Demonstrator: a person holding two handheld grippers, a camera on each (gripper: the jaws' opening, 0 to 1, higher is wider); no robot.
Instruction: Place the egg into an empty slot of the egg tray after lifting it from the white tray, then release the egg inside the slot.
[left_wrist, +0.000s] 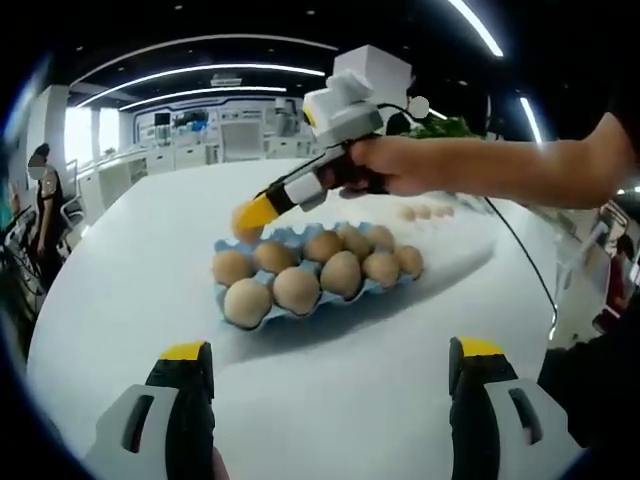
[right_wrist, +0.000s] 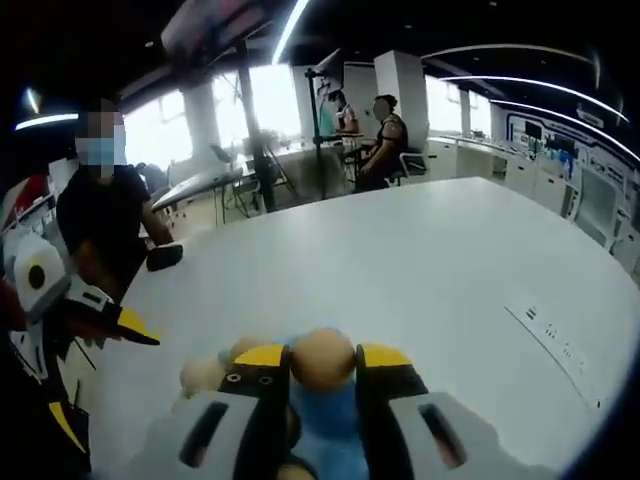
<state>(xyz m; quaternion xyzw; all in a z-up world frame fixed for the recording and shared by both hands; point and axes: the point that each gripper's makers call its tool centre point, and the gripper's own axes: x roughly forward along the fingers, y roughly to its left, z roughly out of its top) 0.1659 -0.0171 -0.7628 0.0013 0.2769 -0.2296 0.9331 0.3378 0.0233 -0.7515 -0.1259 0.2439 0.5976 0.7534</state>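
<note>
Now: right claw (right_wrist: 322, 362) clenched on egg (right_wrist: 322, 358) | egg's axis unclear | above egg tray (left_wrist: 300, 312) | left claw (left_wrist: 330, 352) released

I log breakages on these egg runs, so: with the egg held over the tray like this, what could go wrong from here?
The right gripper pinches the egg by its sides alone; too hard a squeeze may crack it, too loose may drop it. The blue egg tray is nearly full, so lowering could knock a seated egg.

Table: large white top (right_wrist: 420, 260) | Ceiling: dark, long light strips (left_wrist: 200, 72) | Far side: bright windows (right_wrist: 265, 105) — desks, seated people (right_wrist: 385, 135) | Walls: white cabinets (left_wrist: 235, 135)
</note>
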